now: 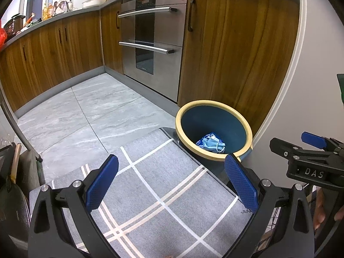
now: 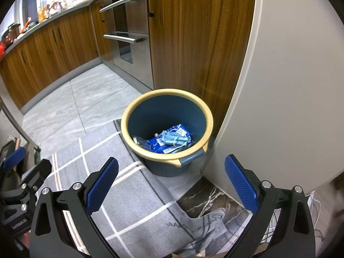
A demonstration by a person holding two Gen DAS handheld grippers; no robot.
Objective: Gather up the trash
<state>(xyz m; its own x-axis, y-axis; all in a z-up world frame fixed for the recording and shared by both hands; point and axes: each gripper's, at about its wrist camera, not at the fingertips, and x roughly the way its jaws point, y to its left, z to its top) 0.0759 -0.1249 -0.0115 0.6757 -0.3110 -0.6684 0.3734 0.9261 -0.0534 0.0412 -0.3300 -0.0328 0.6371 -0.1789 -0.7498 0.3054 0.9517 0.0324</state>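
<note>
A dark blue bin with a cream rim [image 1: 236,116] [image 2: 154,95] stands on the floor against the wooden cabinet. Inside lie a light blue face mask [image 1: 211,144] [image 2: 172,138], a blue wrapper [image 2: 160,145] and a small clear wrapper [image 2: 139,140]. My left gripper [image 1: 172,180] is open over the grey mat, with nothing between its blue pads. My right gripper [image 2: 172,180] is also open and empty, just short of the bin. In the left wrist view the right gripper [image 1: 309,157] shows at the right edge. The right wrist view has the left gripper [image 2: 17,178] at its left edge.
A grey mat with white lines [image 1: 150,193] [image 2: 120,193] covers the floor in front of the bin. Wooden cabinets [image 1: 53,49] and a steel oven [image 1: 150,38] line the back. A white wall [image 2: 290,86] rises to the right. White cables [image 2: 311,210] lie at lower right.
</note>
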